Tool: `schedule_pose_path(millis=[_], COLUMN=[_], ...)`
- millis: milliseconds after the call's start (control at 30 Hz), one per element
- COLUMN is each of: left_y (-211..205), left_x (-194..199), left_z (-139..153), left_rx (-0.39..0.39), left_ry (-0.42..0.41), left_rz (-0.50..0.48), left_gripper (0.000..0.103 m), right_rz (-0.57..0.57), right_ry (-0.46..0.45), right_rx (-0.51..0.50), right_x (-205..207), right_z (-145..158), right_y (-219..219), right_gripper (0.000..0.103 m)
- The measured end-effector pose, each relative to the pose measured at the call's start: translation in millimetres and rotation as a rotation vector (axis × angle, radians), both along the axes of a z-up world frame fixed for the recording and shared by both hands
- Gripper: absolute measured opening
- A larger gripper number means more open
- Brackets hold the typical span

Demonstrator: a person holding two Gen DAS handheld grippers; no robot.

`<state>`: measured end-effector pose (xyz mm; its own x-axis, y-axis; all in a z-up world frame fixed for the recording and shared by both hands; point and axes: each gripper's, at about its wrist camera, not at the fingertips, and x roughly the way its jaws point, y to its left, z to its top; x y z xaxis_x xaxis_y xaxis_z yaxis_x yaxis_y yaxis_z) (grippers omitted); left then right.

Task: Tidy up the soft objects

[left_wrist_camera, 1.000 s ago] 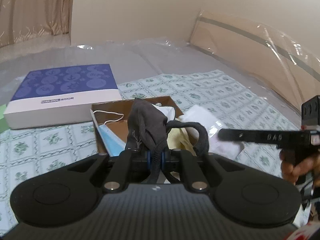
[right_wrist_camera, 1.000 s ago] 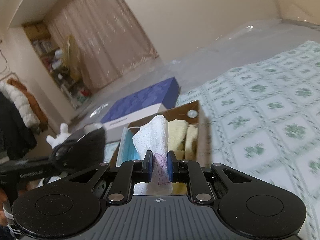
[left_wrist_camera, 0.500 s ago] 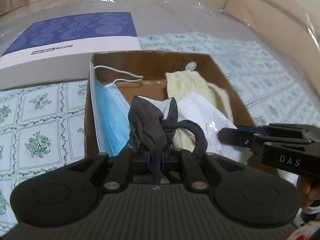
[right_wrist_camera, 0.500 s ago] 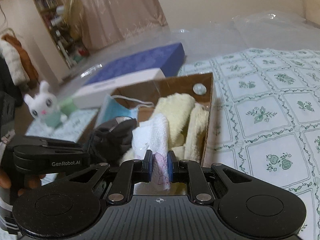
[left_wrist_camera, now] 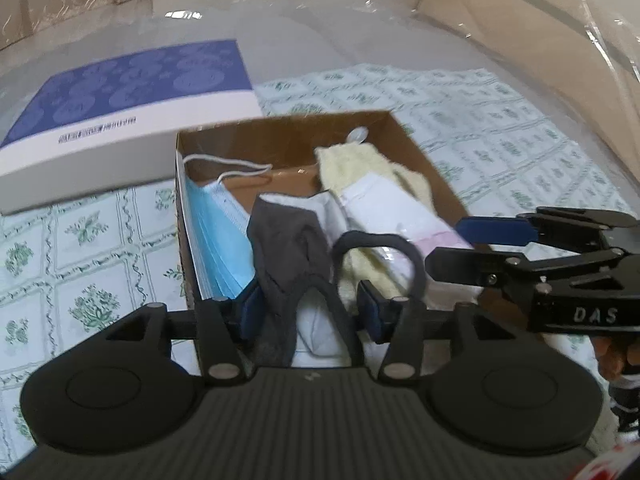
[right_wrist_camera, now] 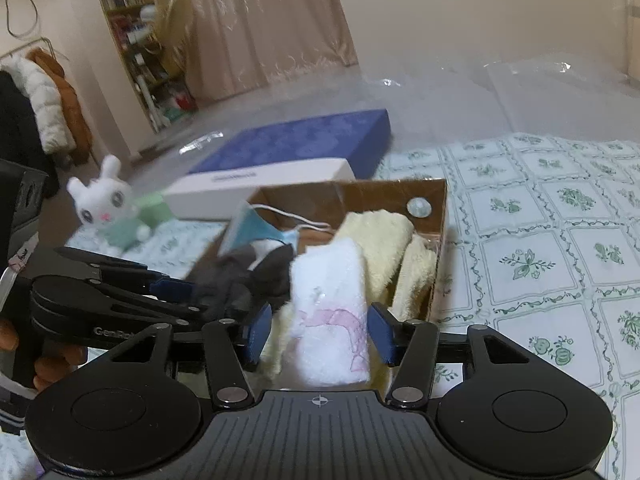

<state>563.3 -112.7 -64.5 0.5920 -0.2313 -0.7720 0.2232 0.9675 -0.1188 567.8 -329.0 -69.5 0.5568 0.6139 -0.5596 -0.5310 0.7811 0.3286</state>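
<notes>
Both claws have just been opening over the box (left_wrist_camera: pixel 420 152). Left claw (left_wrist_camera: pixel 308 308) stands apart around the dark mask (left_wrist_camera: pixel 284 248), lying lengthwise ahead between its pads; right claw (right_wrist_camera: pixel 318 330) stands apart around the white towel (right_wrist_camera: pixel 332 296), likewise released inside.

Both wrist views close above cardboard box (left_wrist_camera: pixel 420 152)

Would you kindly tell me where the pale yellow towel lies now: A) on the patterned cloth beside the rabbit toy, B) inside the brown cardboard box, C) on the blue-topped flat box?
B: the pale yellow towel sits within the walls of the brown cardboard box.
</notes>
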Motion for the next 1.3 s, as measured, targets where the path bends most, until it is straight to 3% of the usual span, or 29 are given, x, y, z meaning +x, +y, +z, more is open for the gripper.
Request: schedule_pose_path(millis=[400,533,767,900,1300], left_y=[7.1,14.9,36.2,44.2,77.9], left_x=[-54.6,-76.7,-134.0,-169.4,-266.2], left_z=[41.7,58.9,86.5,95.8,98.7], left_rx=[-0.007,-0.047,-0.114,-0.105,-0.076], left_ry=[-0.067,-0.085,-0.127,-0.138,-0.159], left_rz=[-0.048,-0.047,-0.043,-0.077,-0.07], left_gripper=[0.049,0.049,0.049,0.05,0.052], right_rz=[-0.051,-0.089,-0.18,-0.206,-0.222], right_ry=[-0.021,-0.039,-0.067,-0.079,-0.125], right_rx=[0.071,0.092,0.2,0.26,0.369], right_x=[-41.2,-62.5,-120.1,-158.4,-271.5], right_z=[27.6,43.4,71.2,81.6,88.8], right_y=[-33.7,-50.8,-97.3,-112.1,-103.5], right_gripper=[0.054,0.054,0.054,0.054,0.055])
